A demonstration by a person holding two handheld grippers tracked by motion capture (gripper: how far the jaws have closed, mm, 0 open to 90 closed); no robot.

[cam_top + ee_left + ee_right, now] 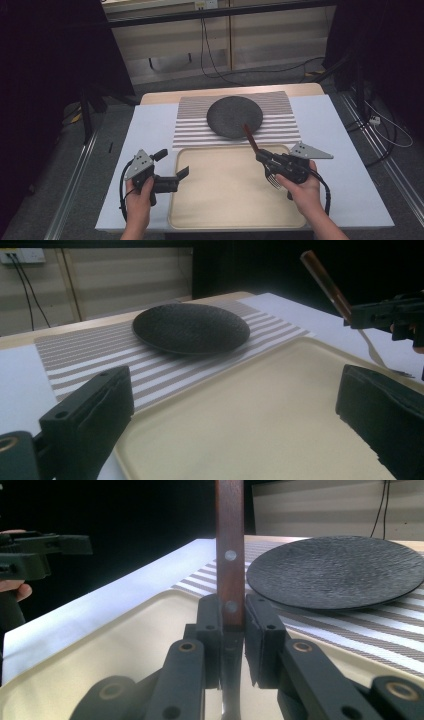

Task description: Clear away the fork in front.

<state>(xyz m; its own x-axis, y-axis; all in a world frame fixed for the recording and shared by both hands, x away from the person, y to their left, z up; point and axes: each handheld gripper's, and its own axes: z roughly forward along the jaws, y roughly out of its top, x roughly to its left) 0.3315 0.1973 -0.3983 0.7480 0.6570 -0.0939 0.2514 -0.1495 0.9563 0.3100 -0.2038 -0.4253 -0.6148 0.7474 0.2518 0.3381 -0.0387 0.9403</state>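
Note:
A fork with a brown wooden handle (pixel 250 136) is clamped in my right gripper (pixel 261 156), above the cream tray's far right corner. The handle (pixel 230 540) rises between the two pads, toward the dark round plate (pixel 235 116); the metal tines (pixel 271 178) point back at the hand. My left gripper (pixel 171 163) is open at the tray's left rim, with nothing between its jaws. In the left gripper view the fork (pixel 327 282) is tilted up at the right, above the tray (pixel 260 405). The plate (pixel 191 330) lies bare on the striped placemat (pixel 190 125).
The cream tray (pixel 225 195) lies bare at the table's near edge, on a white sheet (pixel 330 130). The striped placemat (pixel 350 625) lies just beyond it. Black frame legs and cables stand on the floor around the table.

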